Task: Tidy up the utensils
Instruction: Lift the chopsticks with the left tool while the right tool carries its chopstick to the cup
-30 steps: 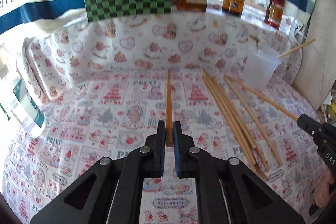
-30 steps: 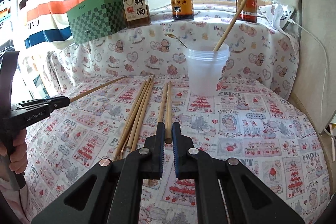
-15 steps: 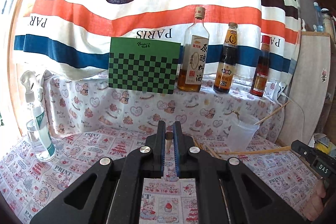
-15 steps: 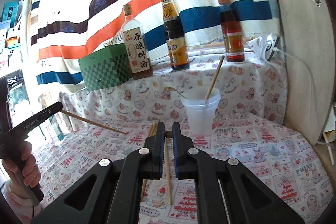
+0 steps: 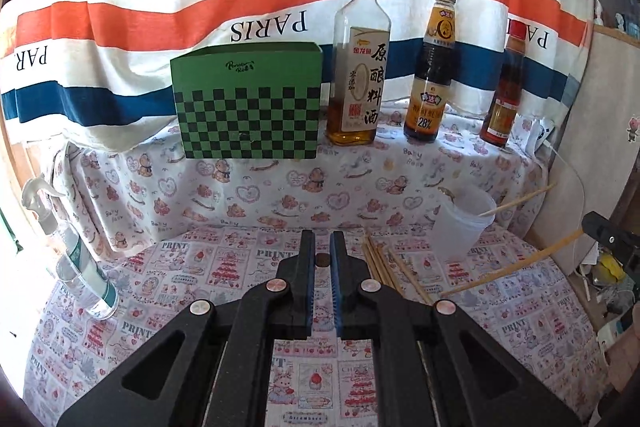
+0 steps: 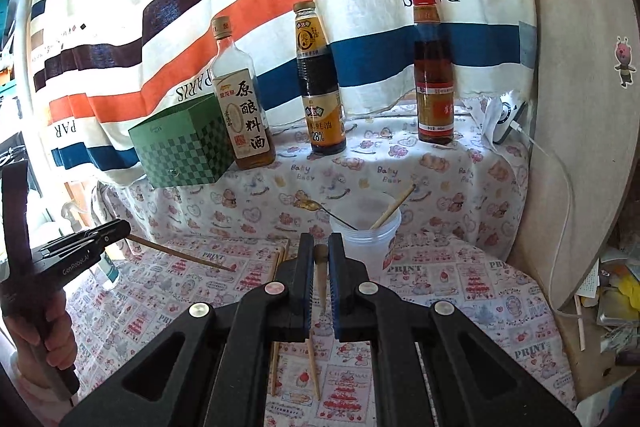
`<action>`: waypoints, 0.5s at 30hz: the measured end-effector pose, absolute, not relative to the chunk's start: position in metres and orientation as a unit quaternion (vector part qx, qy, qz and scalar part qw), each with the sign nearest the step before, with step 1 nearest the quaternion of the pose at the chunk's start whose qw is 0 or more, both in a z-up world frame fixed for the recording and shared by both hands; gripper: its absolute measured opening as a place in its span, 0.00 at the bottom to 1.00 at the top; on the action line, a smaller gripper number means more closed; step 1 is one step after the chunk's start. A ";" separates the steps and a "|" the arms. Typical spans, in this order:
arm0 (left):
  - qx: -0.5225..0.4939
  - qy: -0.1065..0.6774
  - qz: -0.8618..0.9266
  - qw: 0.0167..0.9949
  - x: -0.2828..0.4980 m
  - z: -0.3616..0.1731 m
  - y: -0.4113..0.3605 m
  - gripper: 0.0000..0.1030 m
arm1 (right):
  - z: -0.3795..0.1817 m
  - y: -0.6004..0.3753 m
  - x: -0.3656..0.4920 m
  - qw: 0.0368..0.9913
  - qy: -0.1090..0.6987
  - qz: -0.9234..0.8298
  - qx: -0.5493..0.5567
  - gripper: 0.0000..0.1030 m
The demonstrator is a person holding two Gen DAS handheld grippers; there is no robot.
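Note:
Both grippers are shut, each on one wooden chopstick lifted above the printed tablecloth (image 5: 224, 267). My left gripper (image 5: 321, 239) shows its chopstick (image 5: 321, 259) end-on between the pads. In the right wrist view the left gripper (image 6: 120, 230) appears at the left, its chopstick (image 6: 180, 253) slanting down to the cloth. My right gripper (image 6: 318, 241) pinches a chopstick (image 6: 321, 269) whose lower part hangs under the jaws. A clear plastic cup (image 6: 368, 243) just beyond it holds one chopstick (image 6: 394, 207) and a spoon (image 6: 324, 209). Several loose chopsticks (image 5: 384, 267) lie on the cloth.
On the covered ledge behind stand a green checkered box (image 5: 248, 103) and three sauce bottles (image 5: 360, 67) (image 5: 432, 75) (image 5: 504, 95). A spray bottle (image 5: 80, 267) stands at the left edge. A white charger with its cable (image 6: 508, 123) and a pale board (image 6: 580, 107) close the right side.
Both grippers have risen, lifting their chopsticks off the cloth, where they lay a second ago. The views now take in the ledge and the striped curtain.

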State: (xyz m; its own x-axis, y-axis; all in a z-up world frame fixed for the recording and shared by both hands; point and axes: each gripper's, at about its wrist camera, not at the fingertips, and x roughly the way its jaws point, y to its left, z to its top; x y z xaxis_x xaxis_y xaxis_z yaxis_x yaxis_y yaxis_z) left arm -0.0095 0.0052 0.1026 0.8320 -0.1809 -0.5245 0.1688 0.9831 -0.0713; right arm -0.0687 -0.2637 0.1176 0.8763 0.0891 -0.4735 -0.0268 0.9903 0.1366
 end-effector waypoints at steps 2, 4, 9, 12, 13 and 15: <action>-0.011 0.270 -0.094 0.958 -0.009 0.111 0.002 0.06 | 0.126 -0.266 -0.065 0.966 0.247 0.031 0.067 0.08; -0.014 0.262 -0.101 0.960 -0.008 0.121 -0.001 0.06 | 0.135 -0.268 -0.062 0.967 0.245 0.028 0.064 0.08; -0.013 0.239 -0.119 0.964 -0.005 0.147 -0.016 0.06 | 0.156 -0.270 -0.053 0.969 0.237 0.032 0.059 0.08; -0.009 0.232 -0.130 0.964 0.003 0.158 -0.029 0.06 | 0.165 -0.271 -0.042 0.971 0.233 0.027 0.053 0.08; -0.009 0.231 -0.131 0.964 0.006 0.162 -0.034 0.06 | 0.168 -0.271 -0.037 0.971 0.233 0.026 0.052 0.08; -0.007 0.228 -0.139 0.964 0.011 0.168 -0.043 0.06 | 0.174 -0.271 -0.028 0.971 0.232 0.028 0.053 0.08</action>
